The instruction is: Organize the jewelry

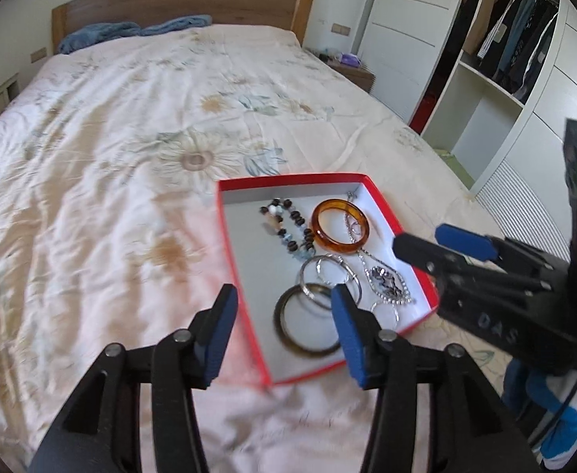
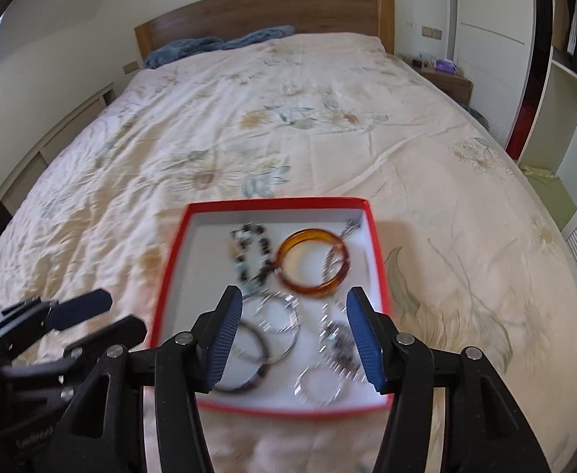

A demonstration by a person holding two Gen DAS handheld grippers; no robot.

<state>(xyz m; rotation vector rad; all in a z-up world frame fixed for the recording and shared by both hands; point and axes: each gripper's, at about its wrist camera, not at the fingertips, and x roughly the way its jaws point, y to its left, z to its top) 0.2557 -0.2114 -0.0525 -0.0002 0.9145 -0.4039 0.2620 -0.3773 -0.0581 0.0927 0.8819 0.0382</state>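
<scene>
Jewelry sits in red box [image 2: 379, 276] on bed [image 2: 249, 118]; amber bangle [image 2: 314, 262] at 1 o'clock inside. Left gripper [image 1: 284, 307] and right gripper [image 2: 294, 311] fingers wide, empty. Bangle looks rigid, slick: pinch across rim; chains limp, tangle-prone.

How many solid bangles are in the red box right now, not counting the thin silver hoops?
2. The amber bangle lies toward the far right of the red box, beside the beaded bracelet. The dark bangle lies at the near edge, partly behind the left gripper.
</scene>
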